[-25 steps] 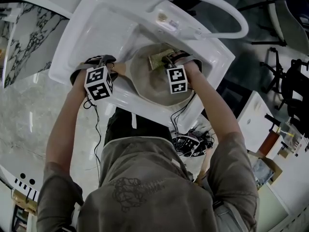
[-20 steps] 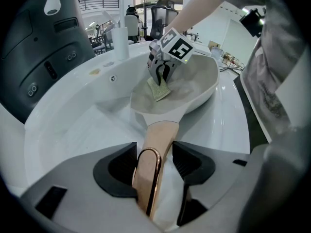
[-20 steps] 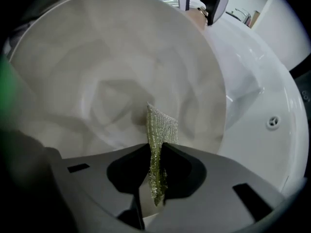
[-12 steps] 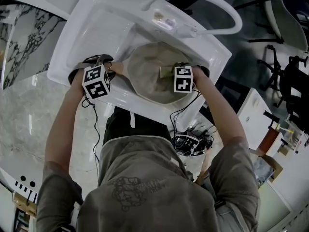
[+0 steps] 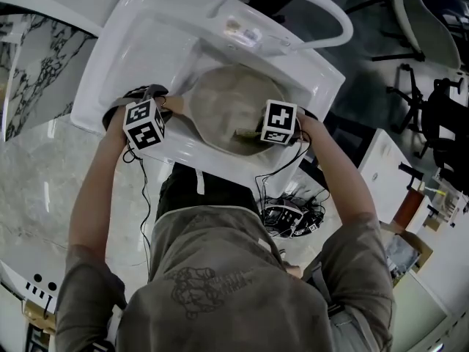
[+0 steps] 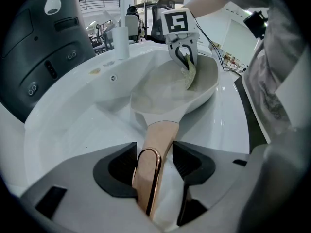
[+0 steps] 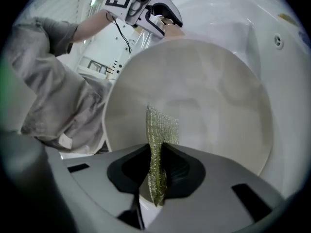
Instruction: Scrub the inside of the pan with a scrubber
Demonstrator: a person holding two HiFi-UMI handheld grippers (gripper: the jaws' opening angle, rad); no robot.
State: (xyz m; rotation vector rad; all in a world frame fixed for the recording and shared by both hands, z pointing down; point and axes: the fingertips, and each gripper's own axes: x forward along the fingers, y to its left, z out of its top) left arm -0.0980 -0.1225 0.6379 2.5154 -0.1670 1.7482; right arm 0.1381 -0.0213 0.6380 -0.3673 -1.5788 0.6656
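Note:
A cream pan (image 5: 223, 101) (image 6: 170, 89) (image 7: 204, 96) lies in the white sink (image 5: 139, 46). Its tan handle (image 6: 154, 154) with a copper loop is clamped in my left gripper (image 6: 154, 166) (image 5: 150, 119), which is shut on it. My right gripper (image 7: 156, 166) (image 5: 258, 132) is shut on a thin yellow-green scrubber (image 7: 158, 144) (image 6: 189, 74). The scrubber's free end rests against the pan's inner wall at the near rim, on the side away from the handle.
A white curved faucet (image 5: 293, 9) arches over the sink's far edge. A marble counter (image 5: 37, 174) lies to the left. A bundle of cables (image 5: 289, 215) hangs below the sink's front. Furniture and boxes (image 5: 410, 218) stand at the right.
My right gripper has dragged the scrubber from the pan's far side across the inside to the near rim. The left gripper has kept hold of the handle, nearly still.

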